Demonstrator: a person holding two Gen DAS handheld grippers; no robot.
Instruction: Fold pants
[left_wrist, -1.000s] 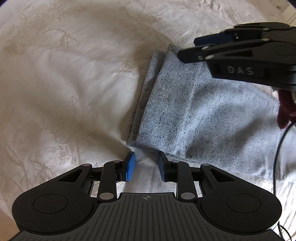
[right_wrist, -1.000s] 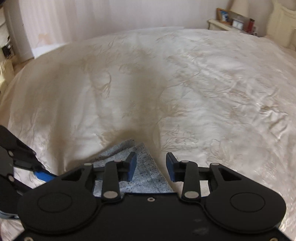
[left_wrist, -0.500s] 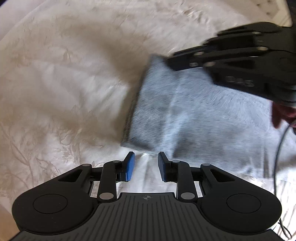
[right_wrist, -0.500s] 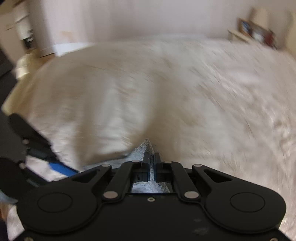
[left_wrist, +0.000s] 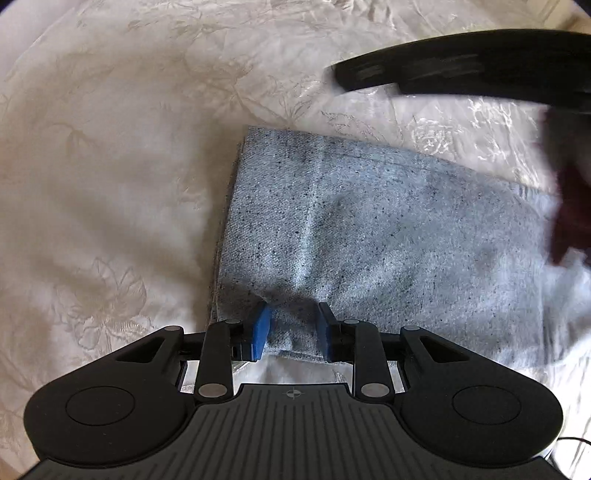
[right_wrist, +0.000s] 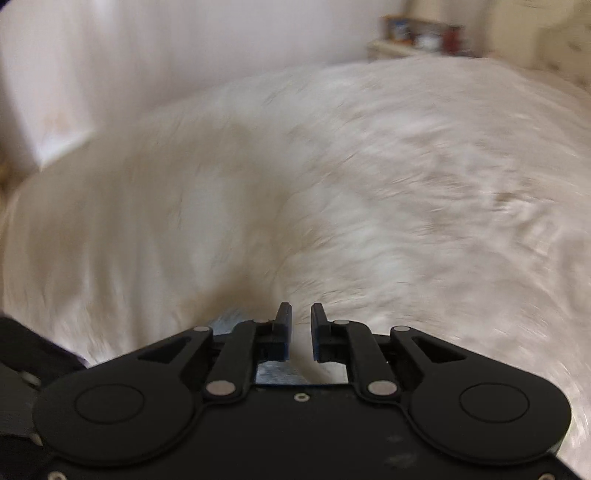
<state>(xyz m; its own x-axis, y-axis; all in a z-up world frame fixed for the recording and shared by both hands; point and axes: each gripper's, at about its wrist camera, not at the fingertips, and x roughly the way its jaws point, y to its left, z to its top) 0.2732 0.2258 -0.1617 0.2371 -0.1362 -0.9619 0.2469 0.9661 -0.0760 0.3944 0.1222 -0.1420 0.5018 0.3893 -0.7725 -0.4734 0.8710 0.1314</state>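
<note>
Gray pants (left_wrist: 388, 236) lay folded flat on the cream bedspread (left_wrist: 110, 184). Left gripper (left_wrist: 293, 330) pinched the pants' near hem bunch. Right gripper (right_wrist: 301, 328), beyond the pants' far edge, had just opened slightly, jaws empty.

The pants (left_wrist: 388, 236) lie on the bedspread (left_wrist: 110, 184), a shelf (right_wrist: 417, 40) seemingly behind it.

Pants (left_wrist: 388, 236): grey-blue cloth, matt, coarse flecked weave with dark specks, a sewn seam running across it. Bedspread (left_wrist: 110, 184): cream cloth, smooth, slight sheen, woven floral pattern, glossy where light hits at upper right. Left gripper (left_wrist: 291, 332): matt black plastic body, ribbed top plate, small shiny metal pivot pins; fingers (left_wrist: 260, 332) have blue matt pads. Right gripper (right_wrist: 301, 328): same matt black plastic, metal pins.
</note>
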